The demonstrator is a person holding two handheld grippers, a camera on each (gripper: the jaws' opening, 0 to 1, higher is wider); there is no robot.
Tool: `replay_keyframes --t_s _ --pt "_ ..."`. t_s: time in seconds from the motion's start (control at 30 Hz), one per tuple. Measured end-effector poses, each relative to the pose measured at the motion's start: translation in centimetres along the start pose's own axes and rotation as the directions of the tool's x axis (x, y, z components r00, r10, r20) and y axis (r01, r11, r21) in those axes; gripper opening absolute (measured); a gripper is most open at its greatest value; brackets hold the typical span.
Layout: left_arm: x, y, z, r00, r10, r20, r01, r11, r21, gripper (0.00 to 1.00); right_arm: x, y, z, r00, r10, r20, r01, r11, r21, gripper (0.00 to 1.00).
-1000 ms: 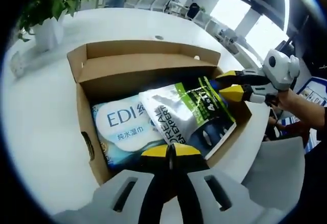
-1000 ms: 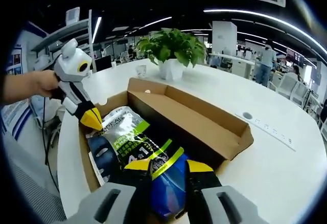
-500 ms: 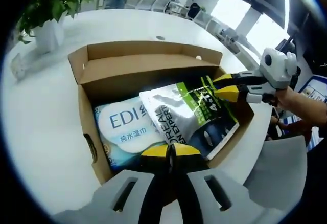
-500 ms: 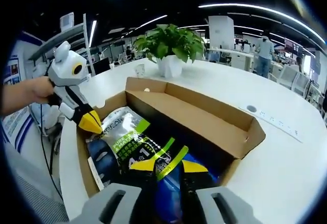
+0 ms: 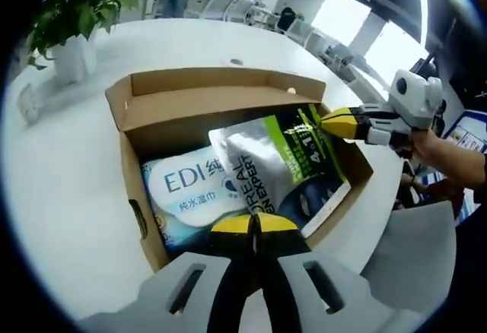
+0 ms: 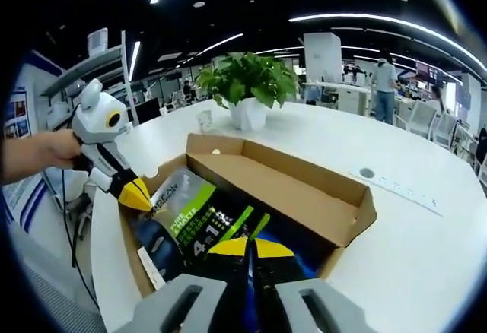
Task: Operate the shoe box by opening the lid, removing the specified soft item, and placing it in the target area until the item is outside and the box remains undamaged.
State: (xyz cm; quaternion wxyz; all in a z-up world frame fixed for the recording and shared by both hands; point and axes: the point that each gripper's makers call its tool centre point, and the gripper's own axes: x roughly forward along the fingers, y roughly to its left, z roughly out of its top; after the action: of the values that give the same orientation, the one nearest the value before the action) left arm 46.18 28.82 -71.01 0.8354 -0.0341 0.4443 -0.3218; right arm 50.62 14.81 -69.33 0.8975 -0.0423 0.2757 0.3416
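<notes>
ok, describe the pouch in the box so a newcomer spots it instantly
Find the open brown cardboard shoe box on the white round table. Inside, the glossy silver, green and black pouch overlaps a flat blue-and-white wipes pack, its corner in the right tongs.

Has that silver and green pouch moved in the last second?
Yes. The pouch has lifted at its gripped end, standing higher against the box rim.

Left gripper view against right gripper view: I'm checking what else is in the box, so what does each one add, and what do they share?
Left gripper view: a blue-and-white EDI wipes pack lying in the box, partly under the pouch. Right gripper view: a white power strip on the table beyond the box. Both: the open cardboard box, the silver-green pouch with the left gripper and right gripper shut on opposite ends, and the potted plant.
</notes>
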Motion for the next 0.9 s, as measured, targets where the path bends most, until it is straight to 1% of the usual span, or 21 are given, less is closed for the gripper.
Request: replay_keyframes --t_s 0.1,0.27,0.6,0.77,0.9 --pt "-0.3 -0.2 0.4 1.0 -0.004 0.01 0.004 1.0 0.001 0.0 -0.3 0.0 0.8 1.0 -0.004 0.022 0.004 1.0 0.0 0.0" --pt "-0.7 -0.4 1.1 1.0 -0.005 0.028 0.005 1.0 0.001 0.0 -0.7 -0.2 1.6 0.999 -0.007 0.039 0.007 1.0 -0.006 0.0" --pt "-1.2 -1.3 2.8 0.999 -0.006 0.052 0.005 0.999 0.032 0.0 -2.2 -1.0 3.1 0.997 -0.023 0.079 0.023 1.0 -0.003 0.0" --pt "-1.3 -2.5 3.8 0.998 -0.025 0.061 0.023 0.999 0.04 0.0 -3.3 -1.9 3.8 0.994 -0.041 0.106 0.04 0.999 0.015 0.0" --pt "-0.9 -3.6 4.8 0.997 -0.04 0.065 0.036 0.998 0.058 0.0 -4.2 -2.7 4.1 0.991 -0.059 0.117 0.057 0.998 0.02 0.0"
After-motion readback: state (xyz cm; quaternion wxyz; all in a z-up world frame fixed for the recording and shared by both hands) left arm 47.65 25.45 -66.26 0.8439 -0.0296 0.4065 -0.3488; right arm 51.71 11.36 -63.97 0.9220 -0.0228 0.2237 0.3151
